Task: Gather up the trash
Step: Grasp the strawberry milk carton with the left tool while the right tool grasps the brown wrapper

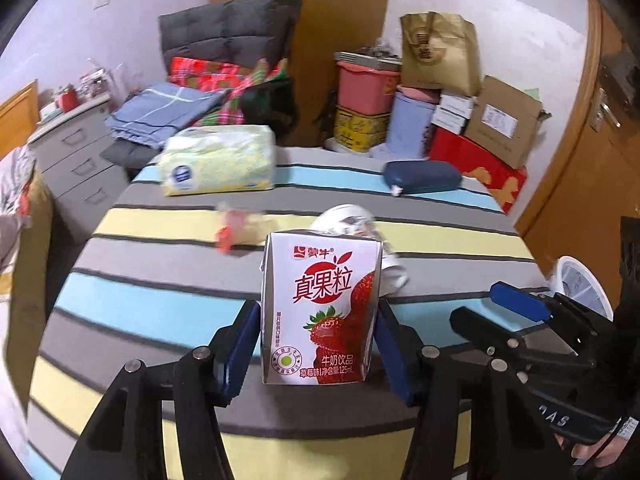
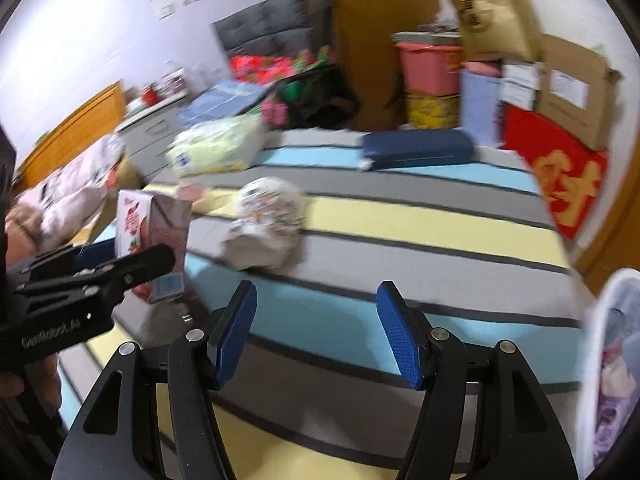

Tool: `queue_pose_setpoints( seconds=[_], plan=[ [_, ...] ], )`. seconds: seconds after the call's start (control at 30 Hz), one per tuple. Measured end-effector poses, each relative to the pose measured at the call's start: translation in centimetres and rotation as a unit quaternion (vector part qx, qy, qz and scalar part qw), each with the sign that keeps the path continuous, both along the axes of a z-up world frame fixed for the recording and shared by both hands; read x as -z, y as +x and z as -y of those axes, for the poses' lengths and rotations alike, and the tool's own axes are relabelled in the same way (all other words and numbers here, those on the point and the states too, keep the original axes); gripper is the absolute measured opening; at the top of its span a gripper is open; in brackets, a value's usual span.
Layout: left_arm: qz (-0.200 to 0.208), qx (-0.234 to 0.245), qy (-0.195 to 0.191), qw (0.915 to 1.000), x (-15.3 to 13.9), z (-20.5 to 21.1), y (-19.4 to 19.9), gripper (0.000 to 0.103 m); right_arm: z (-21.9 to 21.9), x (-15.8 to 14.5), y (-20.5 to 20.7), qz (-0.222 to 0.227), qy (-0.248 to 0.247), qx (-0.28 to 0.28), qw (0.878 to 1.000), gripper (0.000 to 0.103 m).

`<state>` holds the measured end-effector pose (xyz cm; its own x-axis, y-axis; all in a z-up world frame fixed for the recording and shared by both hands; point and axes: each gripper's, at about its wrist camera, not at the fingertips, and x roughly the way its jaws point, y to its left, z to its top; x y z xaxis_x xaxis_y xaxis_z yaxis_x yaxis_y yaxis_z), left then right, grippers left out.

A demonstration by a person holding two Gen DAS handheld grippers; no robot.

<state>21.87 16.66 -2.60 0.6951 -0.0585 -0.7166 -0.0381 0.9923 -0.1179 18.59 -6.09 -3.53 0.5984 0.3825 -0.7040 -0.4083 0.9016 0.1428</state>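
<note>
1. Between the two blue pads of the left gripper (image 1: 316, 344) stands the small white strawberry milk carton (image 1: 320, 312), upright on the striped bedcover (image 1: 160, 300). The pads sit at its two side walls and seem to touch them; I judge the hold is only light.
2. Risk: the thin carton may be crushed if the pads press harder, and any milk left inside could spill on the cover. With a weak hold it could instead tip or slip when it is lifted.
3. Just beyond the carton lies a crumpled white printed paper wrapper (image 1: 352, 224), and a small red and clear plastic scrap (image 1: 236, 232) lies beyond the left pad.
4. The right gripper (image 2: 316, 332) is wide open and holds nothing; the wrapper is in front of its fingers.
5. Both grippers point down at a slant toward the bed.
6. A white trash basket (image 2: 608, 360) stands to the right of the right fingers; a carried carton could hit its rim.
</note>
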Motion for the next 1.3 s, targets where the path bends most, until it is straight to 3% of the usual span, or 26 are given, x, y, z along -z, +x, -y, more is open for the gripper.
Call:
queue_pose_setpoints(
  seconds=[0.23,0.33,0.63,0.67,0.73,0.87,1.3],
  plan=[
    [-0.034,-0.055,0.004,0.9979,1.6,-4.2,-1.7,0.057,-3.7,1.1,-0.6,-0.013,-0.027,-0.082,0.996,0.064],
    [-0.053,-0.061,-0.017,0.9966,2.3,-5.9,-1.9,0.057,-5.1,1.6,-0.7,-0.019,-0.034,-0.110,0.993,0.064],
    [-0.049,-0.069,-0.020,0.9962,2.5,-6.8,-2.5,0.057,-8.6,2.4,-0.1,-0.032,-0.079,-0.155,0.984,0.063],
    [-0.049,-0.071,-0.022,0.9960,2.6,-6.9,-2.6,0.057,-8.6,2.4,-0.2,-0.031,-0.081,-0.154,0.984,0.061],
    [-0.053,-0.069,-0.023,0.9959,2.8,-6.7,-2.4,0.057,-8.8,2.3,-0.3,-0.027,-0.085,-0.149,0.985,0.044],
    [-0.054,-0.067,-0.019,0.9961,2.9,-6.5,-2.4,0.057,-8.6,2.3,-0.4,-0.029,-0.077,-0.140,0.987,0.025],
    [-0.053,-0.060,-0.029,0.9964,2.8,-5.5,-3.2,0.057,-6.1,1.9,-0.7,-0.048,-0.020,-0.094,0.994,0.020]
  ],
)
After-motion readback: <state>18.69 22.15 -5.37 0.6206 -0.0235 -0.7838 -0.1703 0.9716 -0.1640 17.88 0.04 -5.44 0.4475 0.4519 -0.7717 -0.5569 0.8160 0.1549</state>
